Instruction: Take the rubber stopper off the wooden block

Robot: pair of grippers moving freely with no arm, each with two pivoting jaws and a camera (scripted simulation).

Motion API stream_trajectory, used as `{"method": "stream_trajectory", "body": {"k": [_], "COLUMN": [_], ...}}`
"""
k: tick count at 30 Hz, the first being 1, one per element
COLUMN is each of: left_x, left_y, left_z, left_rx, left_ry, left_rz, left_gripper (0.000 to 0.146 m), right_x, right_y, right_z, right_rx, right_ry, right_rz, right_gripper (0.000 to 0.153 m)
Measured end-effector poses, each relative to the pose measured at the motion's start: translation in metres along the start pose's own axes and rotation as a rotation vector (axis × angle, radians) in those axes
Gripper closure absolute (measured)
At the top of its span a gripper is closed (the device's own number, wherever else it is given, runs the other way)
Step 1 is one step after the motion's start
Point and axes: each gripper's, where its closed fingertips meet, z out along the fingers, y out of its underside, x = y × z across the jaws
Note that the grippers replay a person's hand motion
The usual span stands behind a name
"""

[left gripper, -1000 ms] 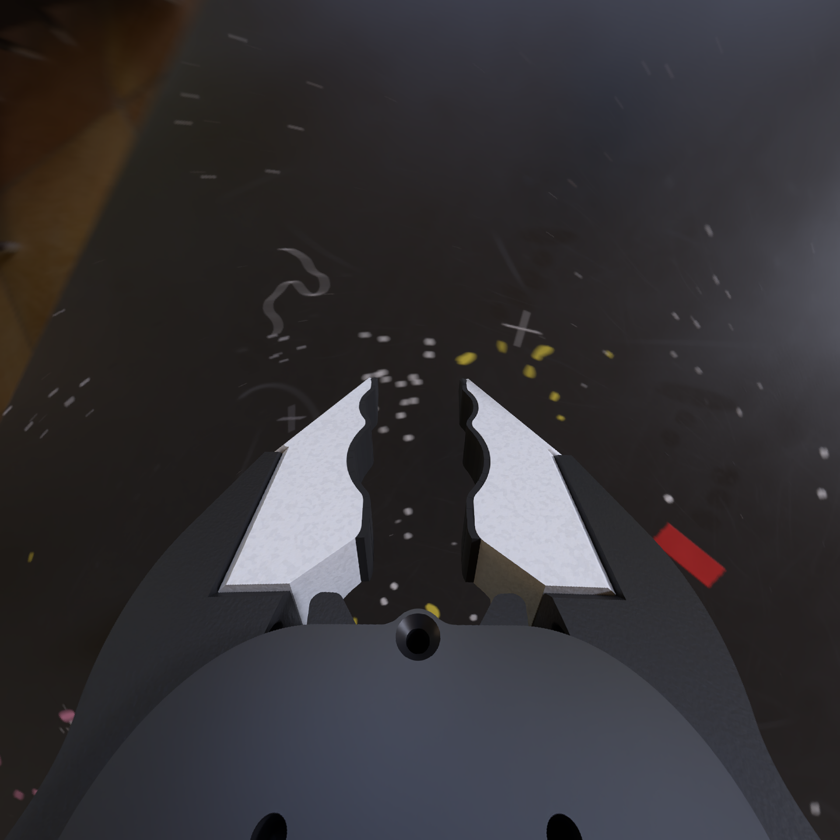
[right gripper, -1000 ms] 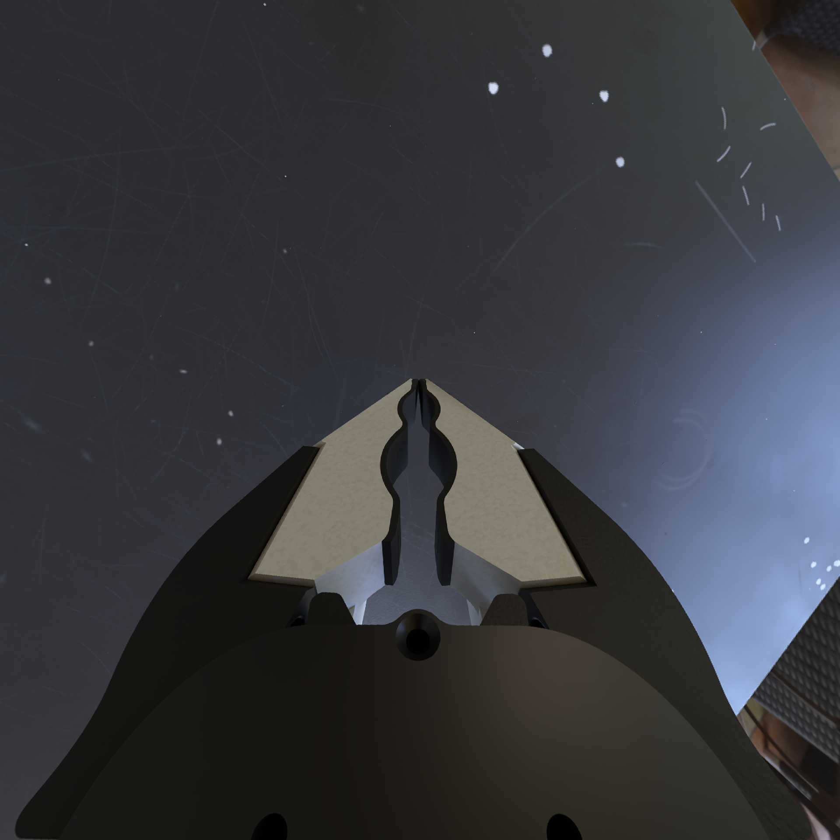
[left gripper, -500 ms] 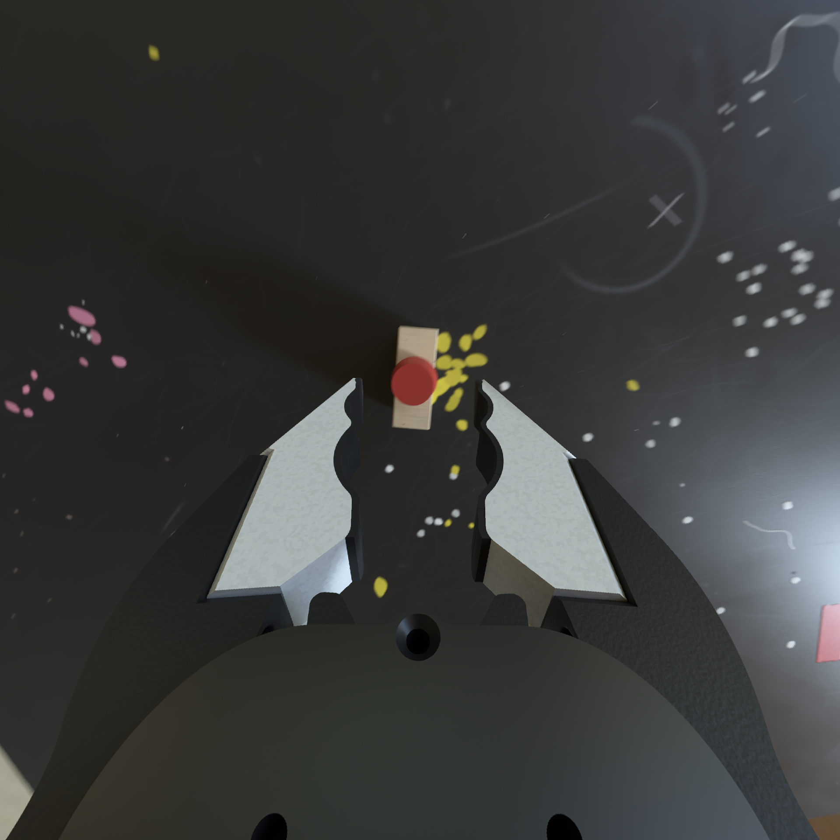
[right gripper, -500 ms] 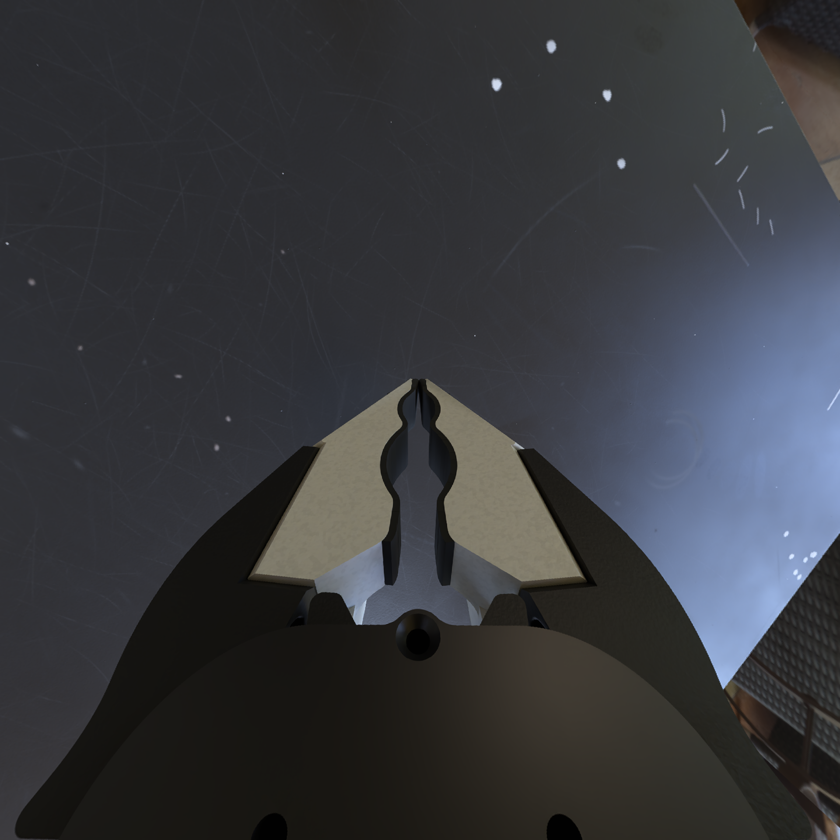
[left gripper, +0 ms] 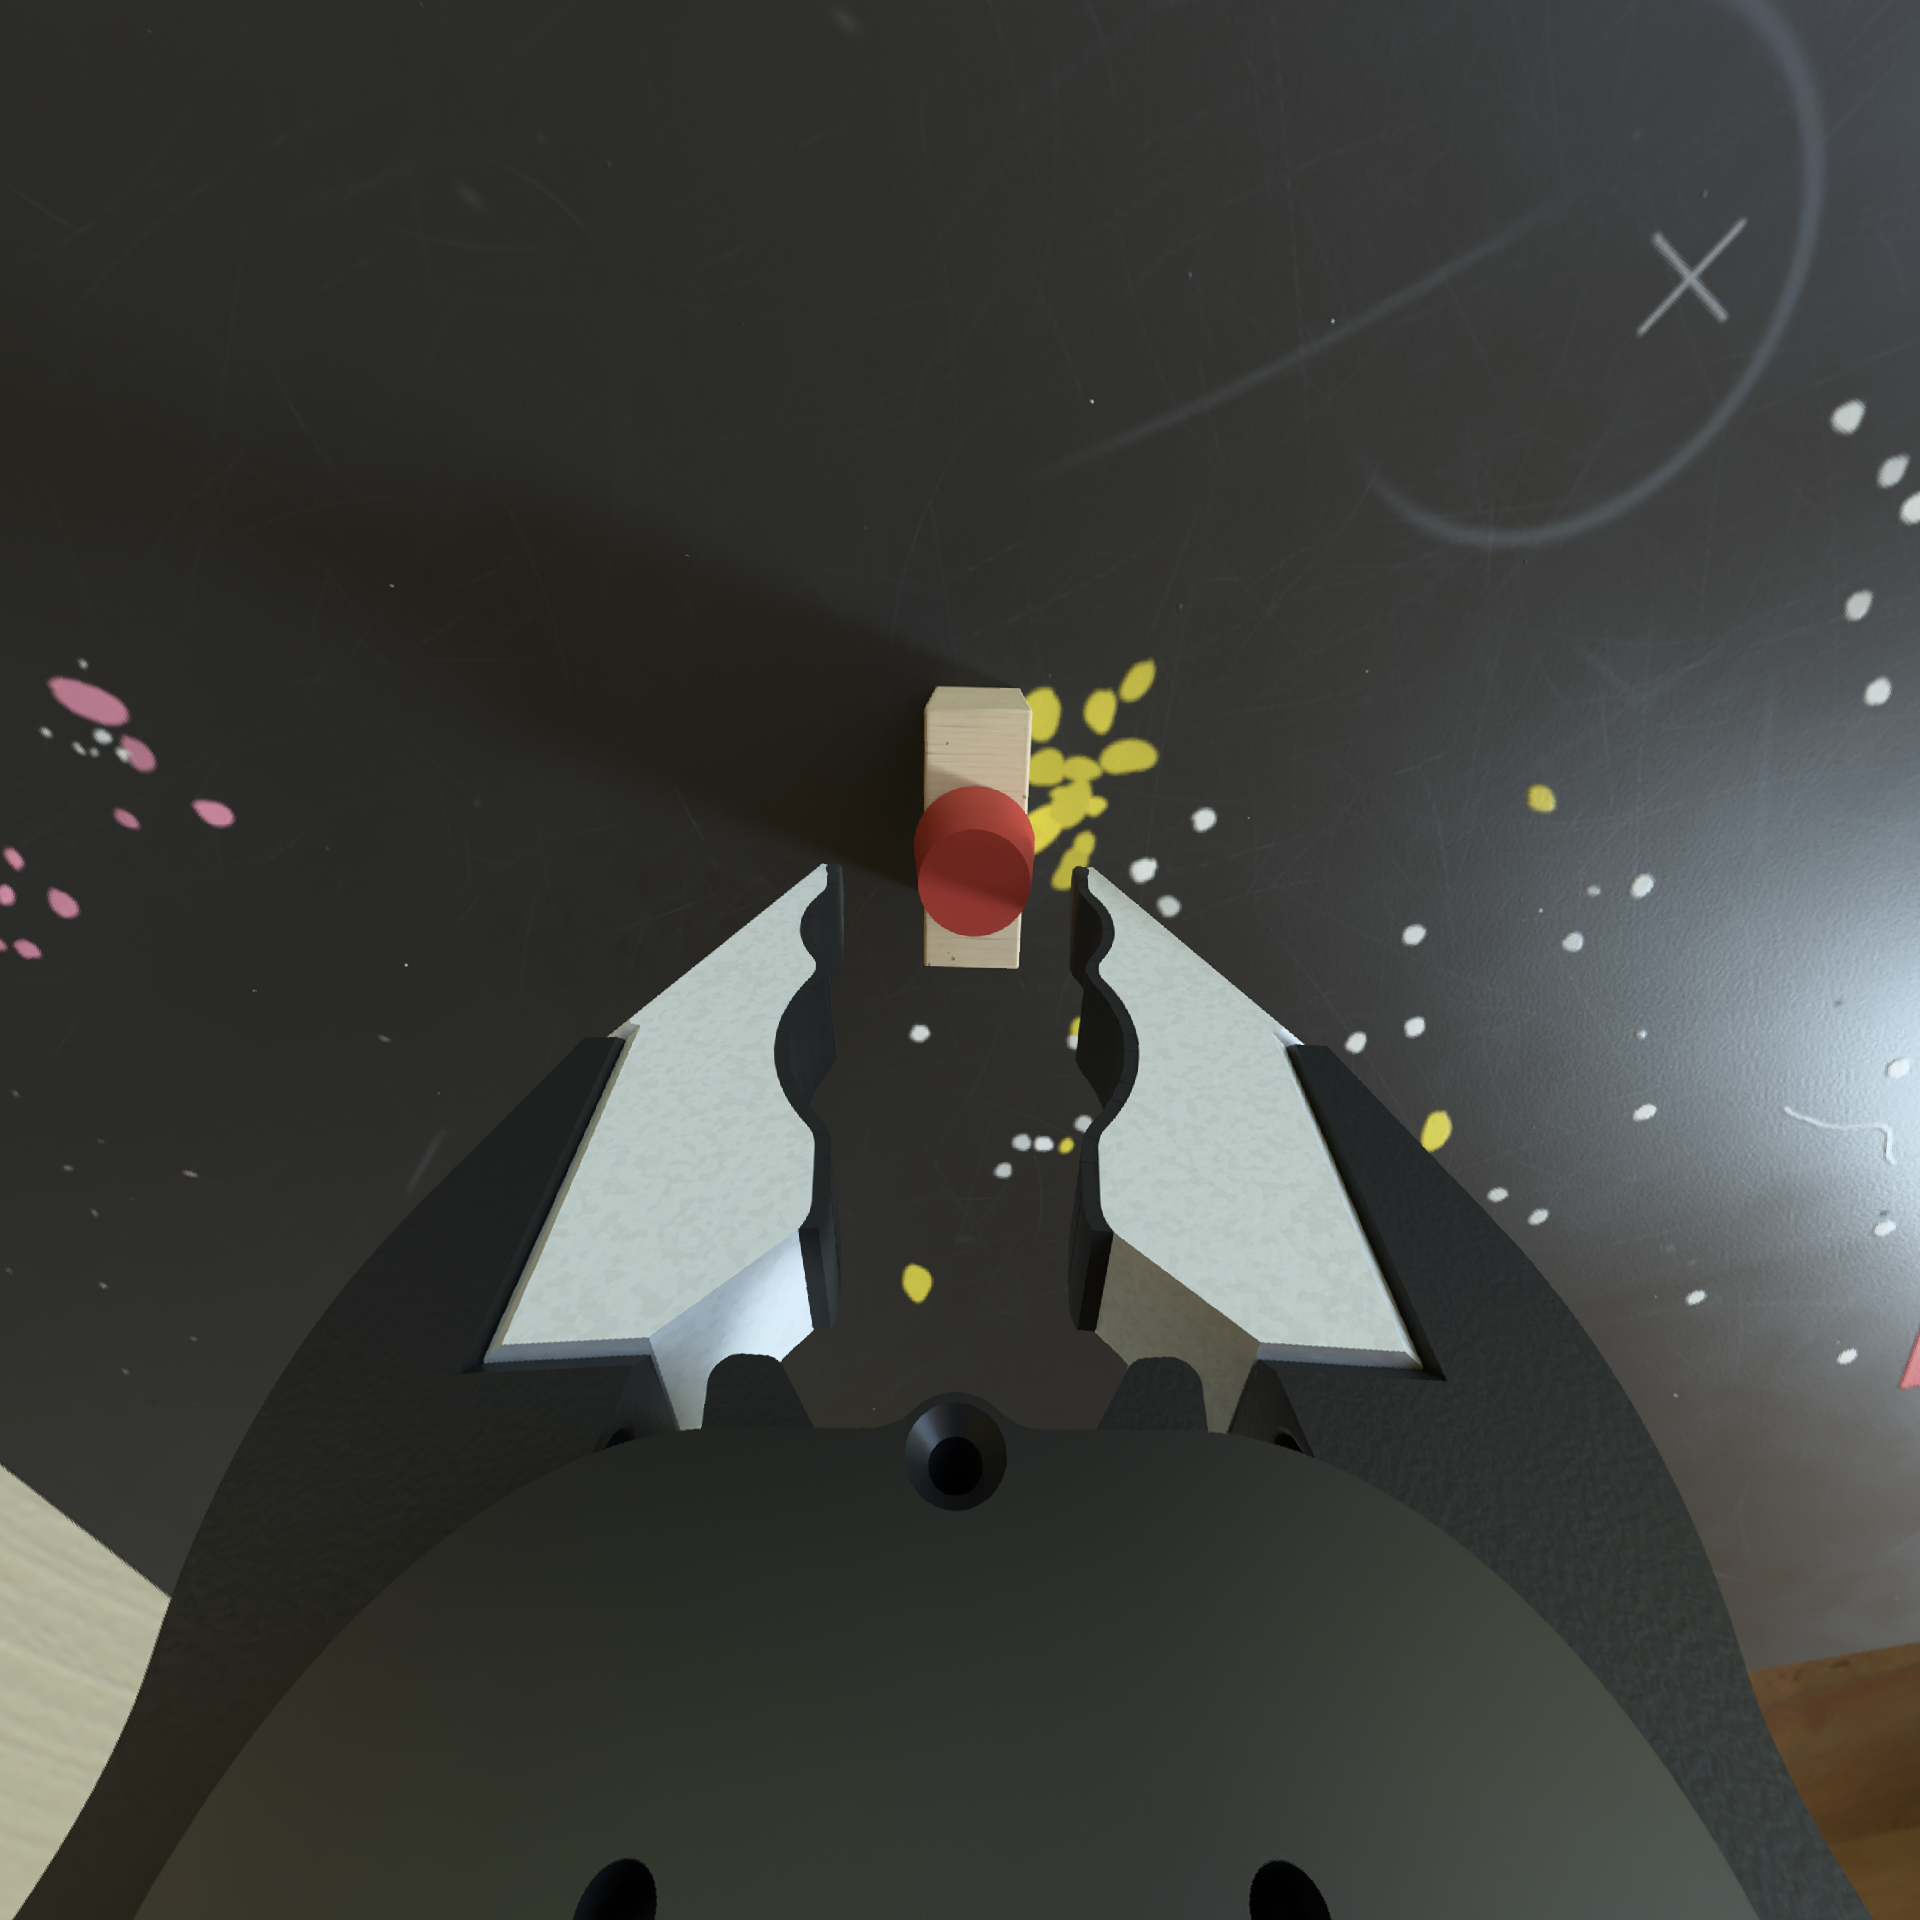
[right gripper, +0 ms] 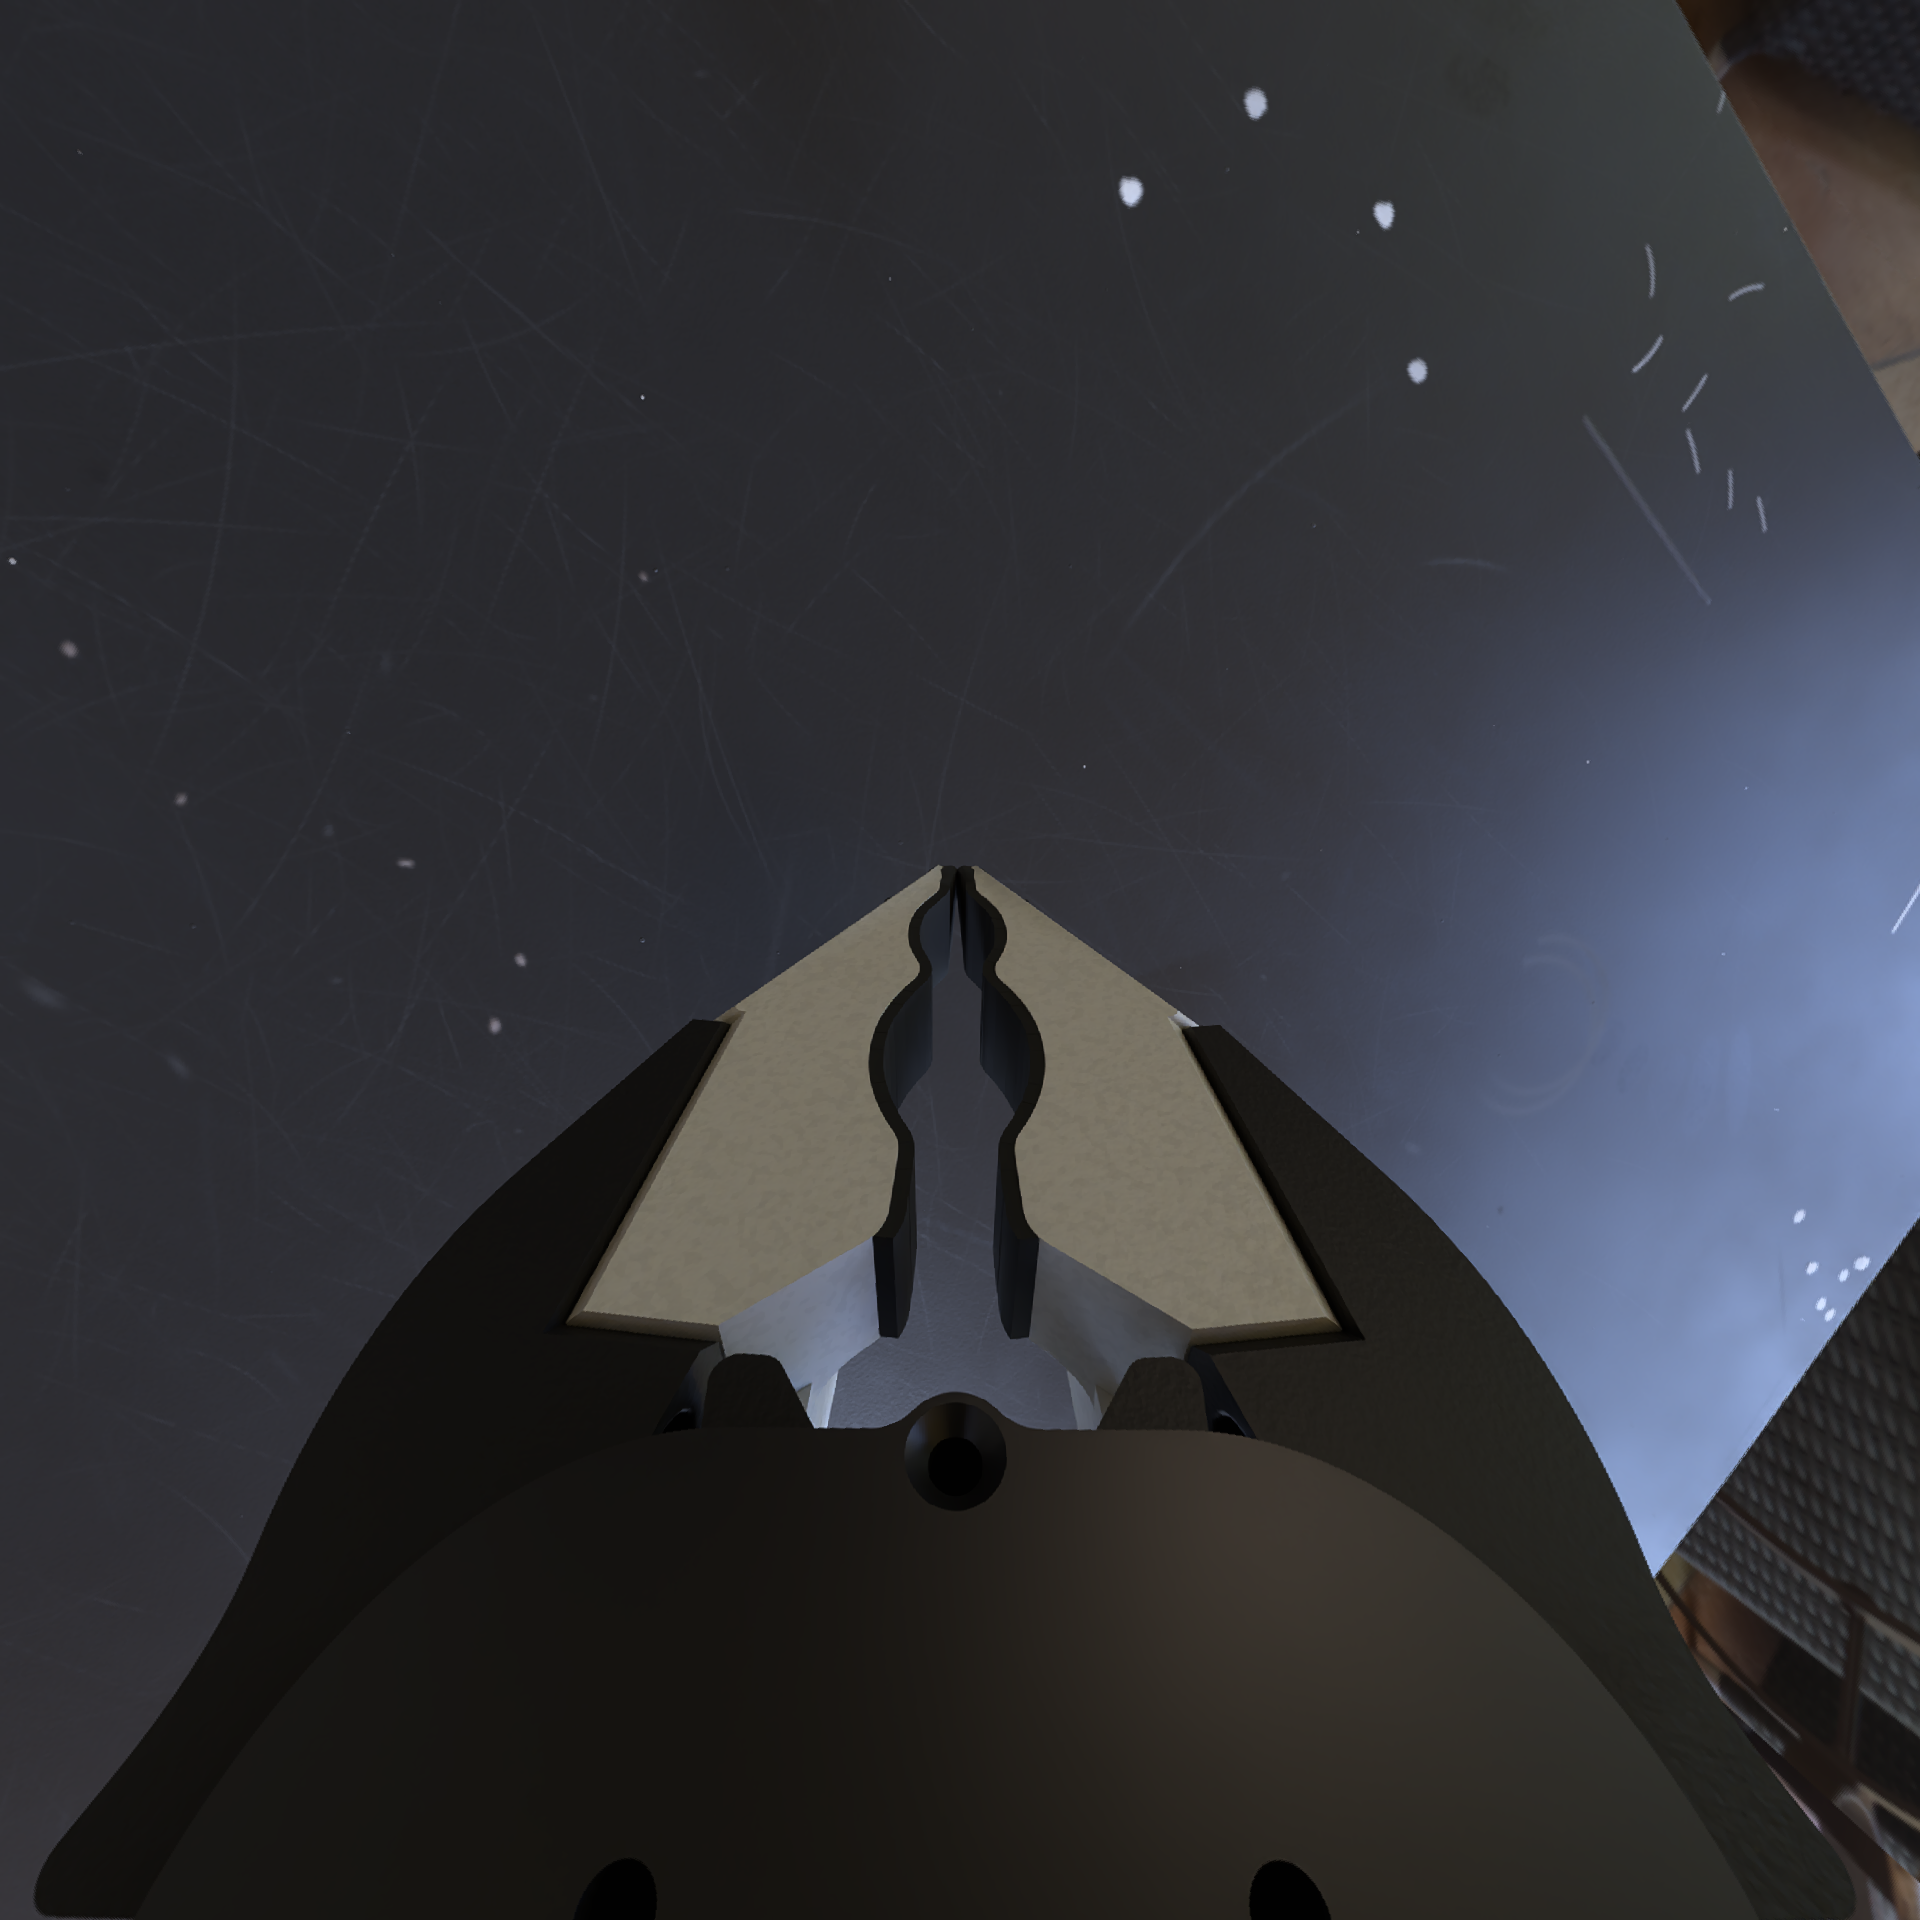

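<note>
In the left wrist view a red rubber stopper (left gripper: 975, 860) stands on a small pale wooden block (left gripper: 975, 740) that lies on the dark table. My left gripper (left gripper: 954, 883) is open and empty, above them, with the stopper showing between its fingertips. In the right wrist view my right gripper (right gripper: 956, 873) is shut and empty over bare dark table; neither the block nor the stopper shows there.
Yellow paint specks (left gripper: 1091, 764) lie just right of the block, pink ones (left gripper: 94, 707) at the far left. A red piece (left gripper: 1910, 1361) shows at the right edge. The table's edge (right gripper: 1766, 208) runs down the right wrist view, with a mesh object (right gripper: 1829, 1507) beyond it.
My left gripper swung across the table until the block and stopper came into view, then moved closer to them and opened wider. The right gripper barely moved and stayed shut.
</note>
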Motion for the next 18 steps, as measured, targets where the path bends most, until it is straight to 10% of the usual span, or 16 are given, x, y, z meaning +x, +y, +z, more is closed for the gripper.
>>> {"method": "stream_trajectory", "body": {"k": [8,11,18], "left_x": [0.005,0.004,0.006], "left_y": [0.004,0.003,0.002], "left_z": [0.003,-0.001,-0.014], "left_rx": [-0.044,-0.022,0.03], "left_ry": [0.053,0.03,0.068], "left_rz": [-0.018,0.005,-0.013], "left_gripper": [0.093,0.123,0.125], "right_x": [0.0,0.001,0.002], "right_y": [0.0,0.0,0.001], "right_z": [0.0,-0.001,-0.002], "right_rx": [-0.01,-0.022,-0.036], "right_ry": [0.022,0.037,0.062], "right_rz": [-0.027,-0.047,-0.076], "right_gripper": [0.153,0.153,0.153]}}
